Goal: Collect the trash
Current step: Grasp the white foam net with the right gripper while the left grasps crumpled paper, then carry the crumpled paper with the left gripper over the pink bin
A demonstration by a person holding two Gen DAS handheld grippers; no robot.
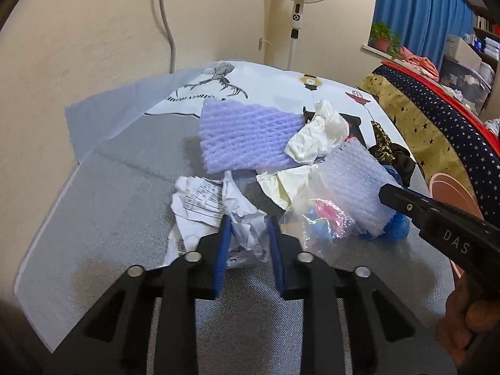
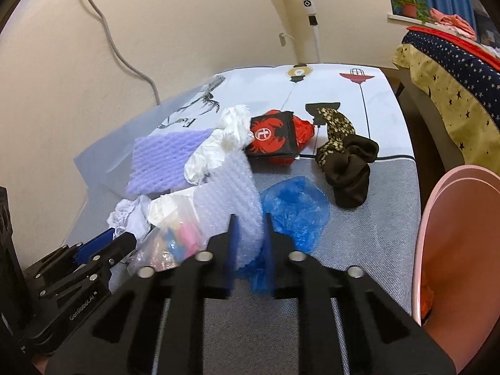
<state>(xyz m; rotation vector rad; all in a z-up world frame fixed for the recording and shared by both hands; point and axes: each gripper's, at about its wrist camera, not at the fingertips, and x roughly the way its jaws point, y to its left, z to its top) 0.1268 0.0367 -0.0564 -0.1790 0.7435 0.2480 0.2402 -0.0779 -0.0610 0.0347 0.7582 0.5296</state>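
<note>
A heap of trash lies on the grey table (image 1: 103, 212). My left gripper (image 1: 248, 237) is shut on a crumpled white printed paper (image 1: 203, 203) at the near side of the heap. My right gripper (image 2: 250, 234) is shut on a sheet of clear bubble wrap (image 2: 231, 197), which stands up between its blue pads; it enters the left wrist view from the right (image 1: 406, 203). Around them lie a purple foam net (image 1: 247, 137), crumpled white plastic (image 1: 318, 137), a clear bag with pink and blue bits (image 1: 318, 218), a blue plastic cover (image 2: 297, 206) and a red-and-black packet (image 2: 275, 137).
A pink bin (image 2: 456, 250) stands at the table's right edge. A dark cloth (image 2: 347, 162) lies behind the blue cover. A printed white sheet (image 2: 343, 93) covers the table's far part. A fan pole (image 2: 309, 15), a wall and a bed with star-patterned fabric (image 2: 453, 72) lie beyond.
</note>
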